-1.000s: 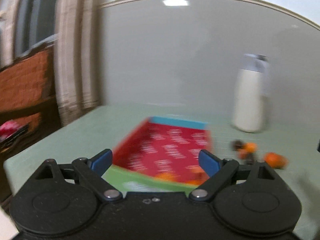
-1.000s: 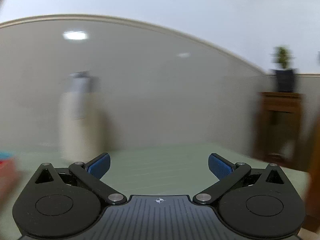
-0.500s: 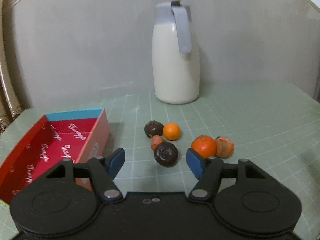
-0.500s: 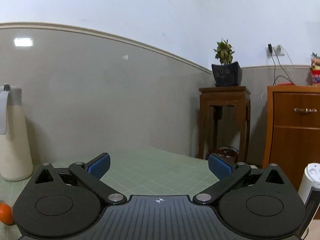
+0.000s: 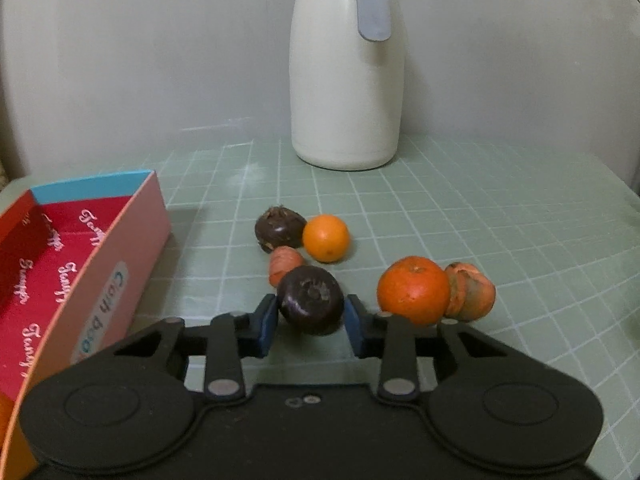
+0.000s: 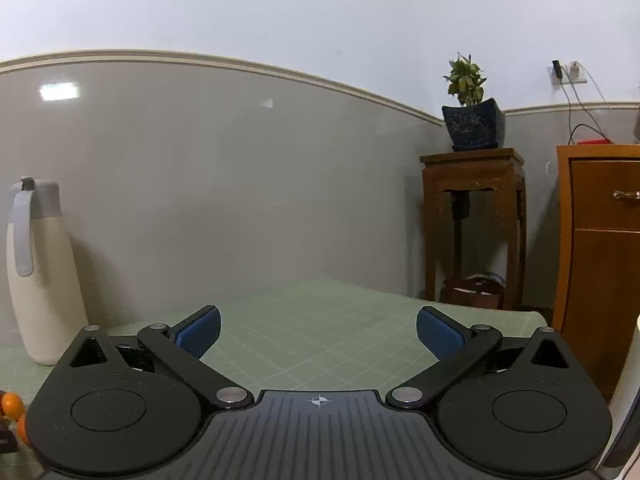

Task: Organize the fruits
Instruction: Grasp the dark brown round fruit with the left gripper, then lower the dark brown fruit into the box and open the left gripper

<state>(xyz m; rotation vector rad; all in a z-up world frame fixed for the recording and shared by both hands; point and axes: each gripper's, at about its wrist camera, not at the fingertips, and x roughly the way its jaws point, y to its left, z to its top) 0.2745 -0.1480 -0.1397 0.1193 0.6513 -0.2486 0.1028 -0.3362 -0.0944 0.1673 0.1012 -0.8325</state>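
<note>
In the left wrist view my left gripper [image 5: 311, 322] has its blue pads closed against the sides of a dark purple round fruit [image 5: 311, 300] on the green grid mat. Behind it lie a small reddish fruit [image 5: 283, 262], another dark fruit [image 5: 280, 227] and a small orange [image 5: 326, 237]. To the right sit a larger orange [image 5: 414, 290] and a brownish-orange fruit [image 5: 470, 291]. An open red box [image 5: 60, 264] stands at the left. My right gripper [image 6: 318, 330] is open and empty above the mat; an orange [image 6: 11, 403] shows at its far left edge.
A cream jug with a grey handle [image 5: 346, 68] stands at the back of the table by the grey wall; it also shows in the right wrist view [image 6: 38, 272]. Beyond the table's right edge are a wooden plant stand [image 6: 474, 224] and a cabinet [image 6: 600, 248].
My left gripper swung right from the box to the fruits, moved in and closed its pads on the dark purple fruit. The right gripper turned right, then held still, open.
</note>
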